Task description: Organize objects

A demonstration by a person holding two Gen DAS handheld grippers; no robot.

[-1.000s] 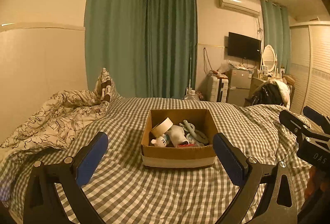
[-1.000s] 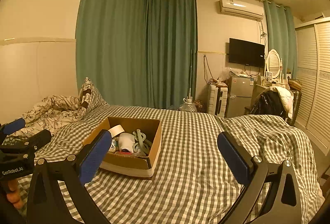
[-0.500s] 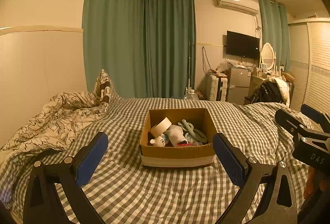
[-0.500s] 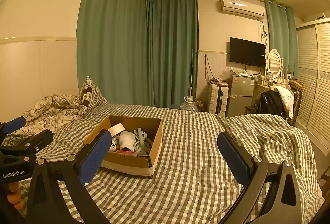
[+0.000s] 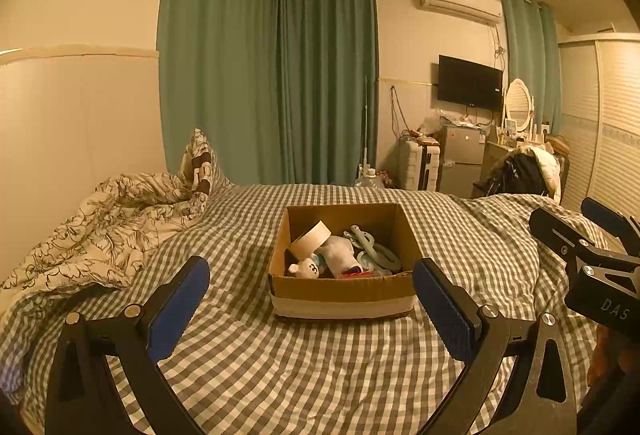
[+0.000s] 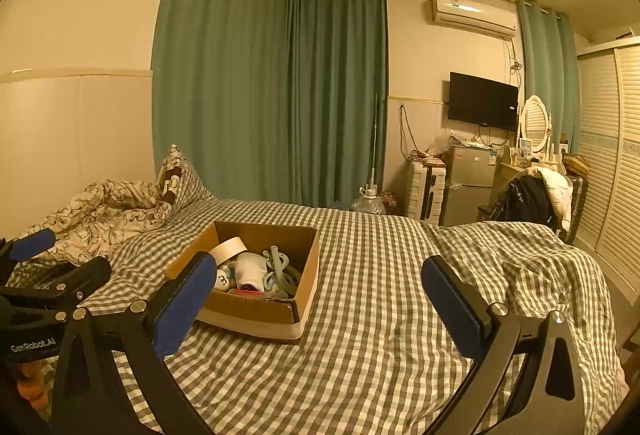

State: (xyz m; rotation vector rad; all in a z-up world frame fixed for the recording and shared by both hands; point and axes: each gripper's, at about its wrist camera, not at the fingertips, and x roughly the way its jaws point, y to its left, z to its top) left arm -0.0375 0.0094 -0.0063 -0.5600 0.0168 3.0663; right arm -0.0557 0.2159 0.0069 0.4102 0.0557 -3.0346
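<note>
so the cardboard box [image 5: 340, 289] of stuff sits on the bed dead at 12 o'clock from the left gripper [image 5: 310, 299], more like 10 for the right gripper [image 6: 320, 301], both wide open, holding nothing.

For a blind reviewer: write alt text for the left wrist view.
An open cardboard box of small items, including a tape roll and a small white bear toy, sits on a checked bedspread ahead of the open left tongs. The right tongs show at the right edge.
</note>
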